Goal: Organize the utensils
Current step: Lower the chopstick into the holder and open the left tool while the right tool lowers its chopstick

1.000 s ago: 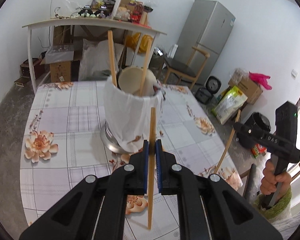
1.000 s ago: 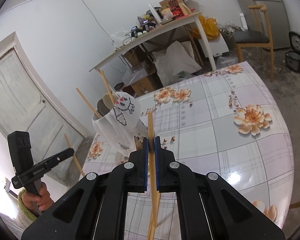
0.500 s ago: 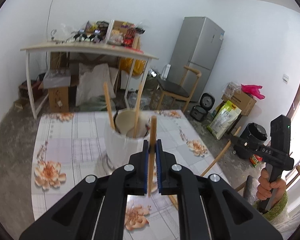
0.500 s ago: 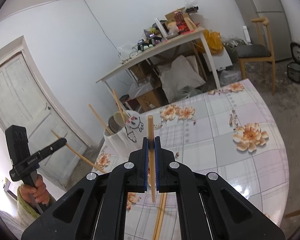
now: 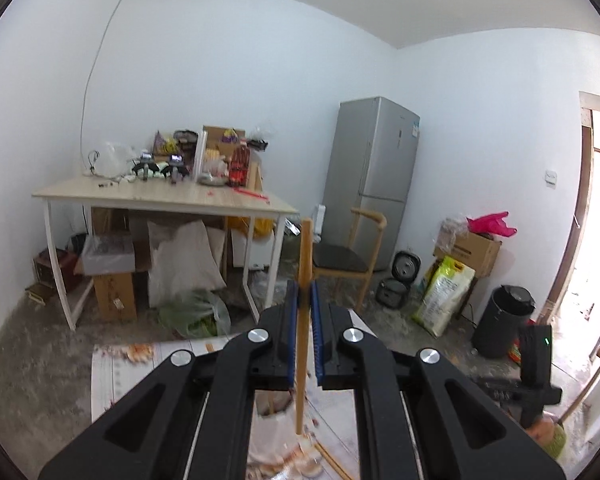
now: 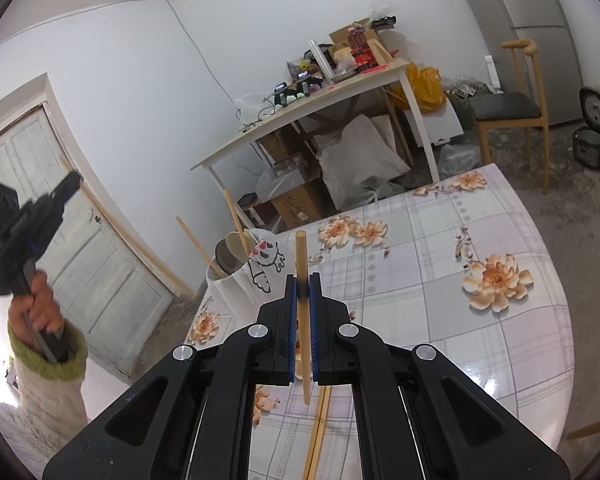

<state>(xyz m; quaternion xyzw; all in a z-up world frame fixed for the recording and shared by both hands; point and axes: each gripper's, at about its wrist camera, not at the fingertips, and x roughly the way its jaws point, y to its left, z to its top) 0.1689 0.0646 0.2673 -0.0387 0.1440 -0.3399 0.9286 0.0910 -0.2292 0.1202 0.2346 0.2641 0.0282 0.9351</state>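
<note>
My left gripper (image 5: 303,296) is shut on an upright wooden chopstick (image 5: 304,264), raised high above the table. My right gripper (image 6: 302,288) is shut on another upright wooden chopstick (image 6: 302,264). A white utensil holder with a cartoon face (image 6: 256,276) stands on the floral table (image 6: 440,280) left of my right gripper; it holds a wooden spoon (image 6: 236,246) and chopsticks (image 6: 198,246). The left gripper also shows in the right wrist view (image 6: 24,216), held up at the far left. Two more chopsticks (image 6: 318,432) lie on the table under my right gripper.
A cluttered wooden desk (image 5: 160,196) stands against the back wall with boxes and sacks under it. A grey fridge (image 5: 374,176), a wooden chair (image 5: 346,258) and a black bin (image 5: 502,320) stand to the right. A white door (image 6: 80,280) is at the left.
My left gripper has risen and tilted up with its chopstick, so the holder has dropped nearly out of its view. My right gripper has risen slightly with its chopstick.
</note>
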